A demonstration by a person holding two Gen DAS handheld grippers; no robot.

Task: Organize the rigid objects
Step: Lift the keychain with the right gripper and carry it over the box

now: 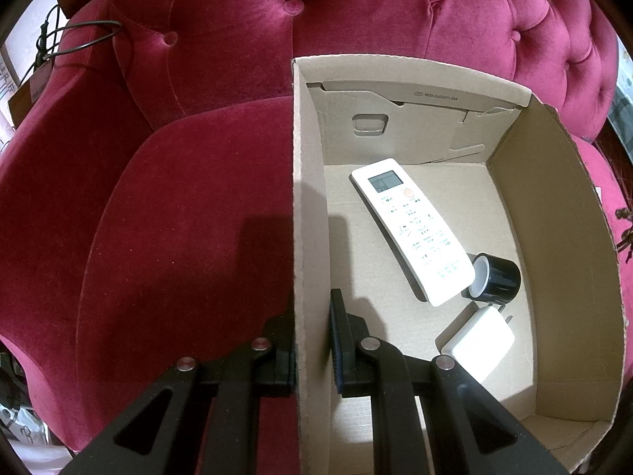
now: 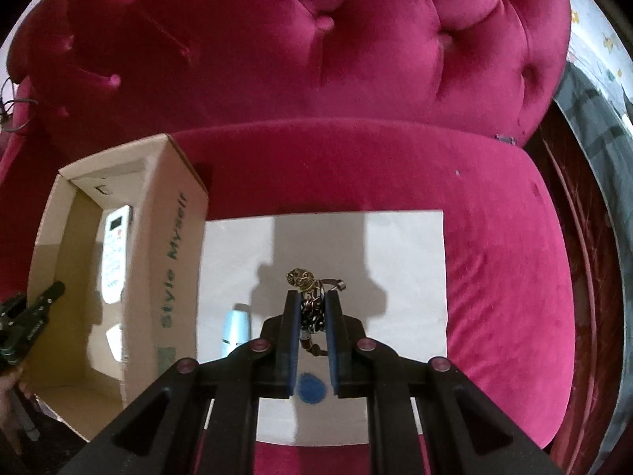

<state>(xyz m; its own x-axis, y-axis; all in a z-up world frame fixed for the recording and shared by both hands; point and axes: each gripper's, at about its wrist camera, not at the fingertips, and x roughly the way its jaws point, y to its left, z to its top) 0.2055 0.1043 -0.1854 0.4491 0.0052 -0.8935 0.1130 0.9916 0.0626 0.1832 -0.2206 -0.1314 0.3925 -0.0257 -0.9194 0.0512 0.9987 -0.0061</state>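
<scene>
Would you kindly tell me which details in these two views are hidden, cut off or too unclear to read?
- Metal trinket: right wrist view; the right gripper's jaws cover its middle, so its shape is unclear.
- Blue disc: right wrist view, partly behind the jaws.
- Black jar: left wrist view, partly behind the remote.
- Remote's button labels: too small in both views.
- Cardboard box: near end cut off by the lower edge of the left wrist view.
</scene>
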